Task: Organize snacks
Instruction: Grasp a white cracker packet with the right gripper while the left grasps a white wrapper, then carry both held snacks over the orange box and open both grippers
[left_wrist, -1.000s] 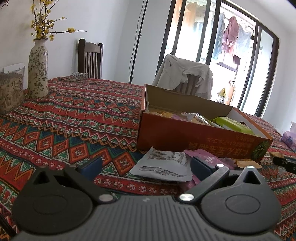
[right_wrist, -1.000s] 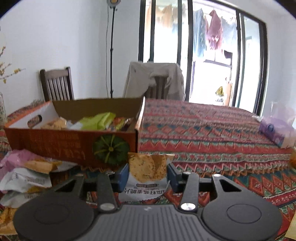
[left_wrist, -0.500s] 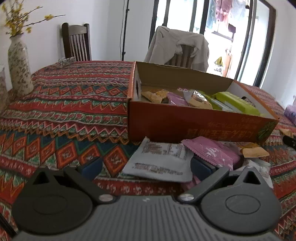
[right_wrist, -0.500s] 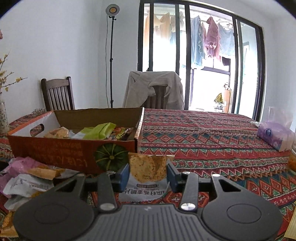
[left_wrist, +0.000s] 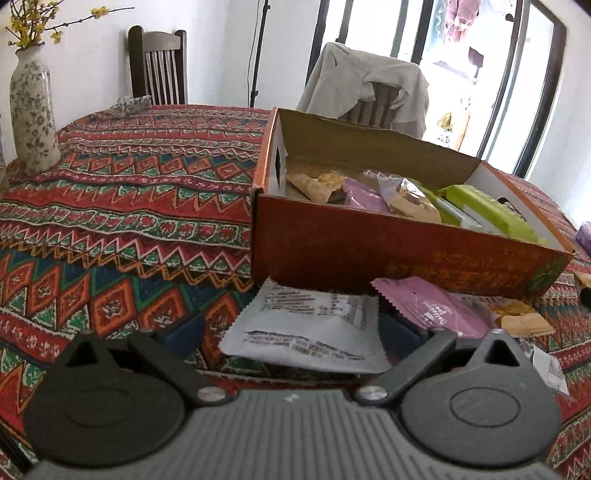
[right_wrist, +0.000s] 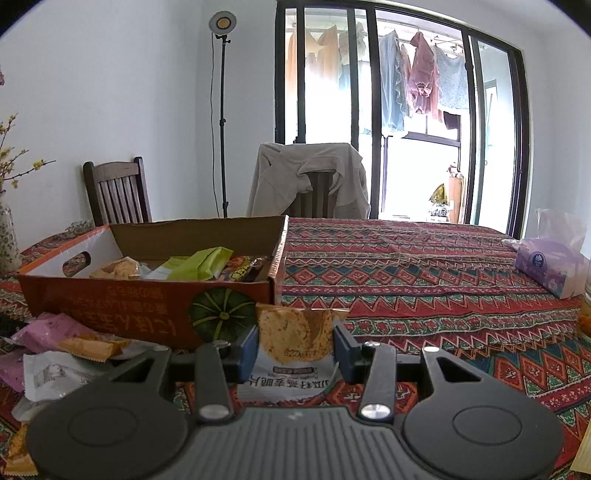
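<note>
Partly done, by the look of it: several packets already inside the orange box (left_wrist: 406, 243) just ahead of the left hand-held gripper (left_wrist: 291, 332), with more loose on the counter (left_wrist: 110, 229) in front of that box. Left jaws closing, not yet pressing, around a white packet (left_wrist: 306, 328) lying flat between them; pink packet (left_wrist: 432, 306) just beyond the right-side finger. Right hand-held gripper (right_wrist: 295, 349) pinching a cracker packet (right_wrist: 291, 332) upright, just short of the box corner, not yet dropped in. Only the left view looks down on the box contents; only the right view shows the cracker packet and a purple tissue pack (right_wrist: 546, 266) far off to the right.
</note>
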